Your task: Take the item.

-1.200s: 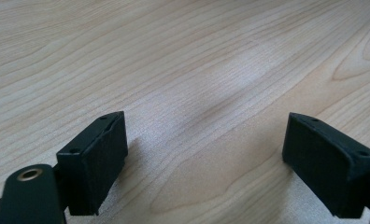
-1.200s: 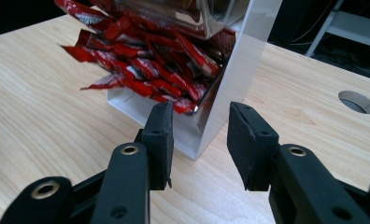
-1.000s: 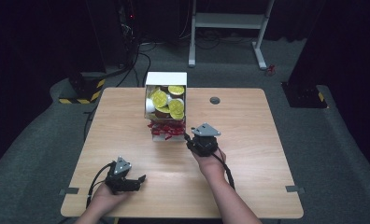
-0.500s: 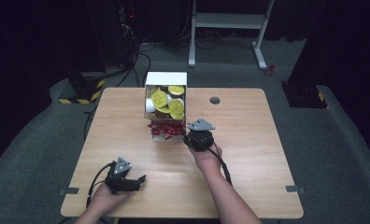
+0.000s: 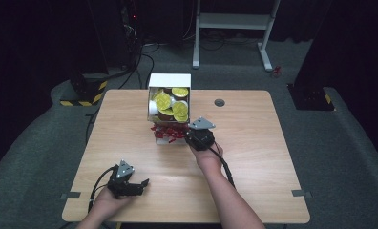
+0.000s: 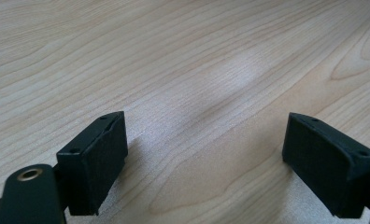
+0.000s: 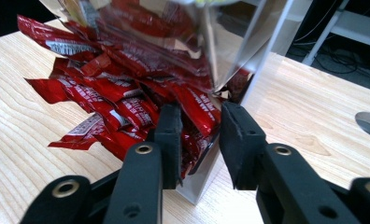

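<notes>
Right tongs (image 7: 199,140) narrowed around red packets (image 7: 127,105) at box (image 5: 169,102) front, frame centre; grip unconfirmed. Left tongs (image 5: 138,185) wide, idle lower left on tabletop (image 5: 254,157). Probably picking; next: close, pull out.

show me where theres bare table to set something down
Bare wood runs along the table's right side, from the round grommet hole to the near edge, and on the left between the white box and the left tongs. The middle is crowded: red packets spill from the box where the right tongs work.
</notes>
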Tool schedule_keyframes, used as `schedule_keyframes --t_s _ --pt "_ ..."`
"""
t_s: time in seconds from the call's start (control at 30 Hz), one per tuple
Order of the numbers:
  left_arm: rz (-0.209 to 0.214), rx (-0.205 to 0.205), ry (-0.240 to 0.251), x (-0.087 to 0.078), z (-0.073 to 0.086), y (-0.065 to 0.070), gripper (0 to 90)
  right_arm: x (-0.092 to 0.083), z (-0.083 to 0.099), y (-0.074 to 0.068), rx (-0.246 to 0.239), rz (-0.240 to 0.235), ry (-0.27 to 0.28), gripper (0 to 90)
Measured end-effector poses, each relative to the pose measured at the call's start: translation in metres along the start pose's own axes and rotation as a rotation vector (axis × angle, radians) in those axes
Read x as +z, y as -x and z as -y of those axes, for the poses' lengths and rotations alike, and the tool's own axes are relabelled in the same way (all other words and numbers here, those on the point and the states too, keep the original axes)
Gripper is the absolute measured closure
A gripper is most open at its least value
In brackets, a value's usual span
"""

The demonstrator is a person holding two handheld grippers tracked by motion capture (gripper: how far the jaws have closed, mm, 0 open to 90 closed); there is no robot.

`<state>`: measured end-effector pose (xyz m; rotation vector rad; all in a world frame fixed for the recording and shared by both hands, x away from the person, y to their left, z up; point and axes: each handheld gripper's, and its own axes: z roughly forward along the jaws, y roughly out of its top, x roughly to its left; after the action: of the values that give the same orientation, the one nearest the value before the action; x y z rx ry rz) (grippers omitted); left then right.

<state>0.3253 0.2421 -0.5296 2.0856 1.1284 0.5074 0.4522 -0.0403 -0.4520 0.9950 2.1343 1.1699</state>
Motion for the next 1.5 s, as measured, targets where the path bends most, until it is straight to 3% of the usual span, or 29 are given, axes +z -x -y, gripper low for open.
schedule_keyframes --t_s 0.17,0.47,1.07,1.5 --pt "-0.003 0.004 0.000 0.000 0.000 0.000 14.5 0.002 0.000 0.001 0.004 -0.004 0.021 72.6" --pt "-0.002 0.004 0.000 0.000 0.000 0.000 14.6 -0.002 0.000 0.000 -0.036 -0.011 0.014 85.9" --pt "-0.001 0.010 0.000 0.000 0.000 0.000 14.7 -0.033 0.013 -0.005 -0.065 -0.027 0.075 88.3" --pt "0.001 0.017 0.001 -0.003 0.002 0.001 16.2 -0.053 0.026 -0.007 -0.036 -0.047 0.140 88.5"
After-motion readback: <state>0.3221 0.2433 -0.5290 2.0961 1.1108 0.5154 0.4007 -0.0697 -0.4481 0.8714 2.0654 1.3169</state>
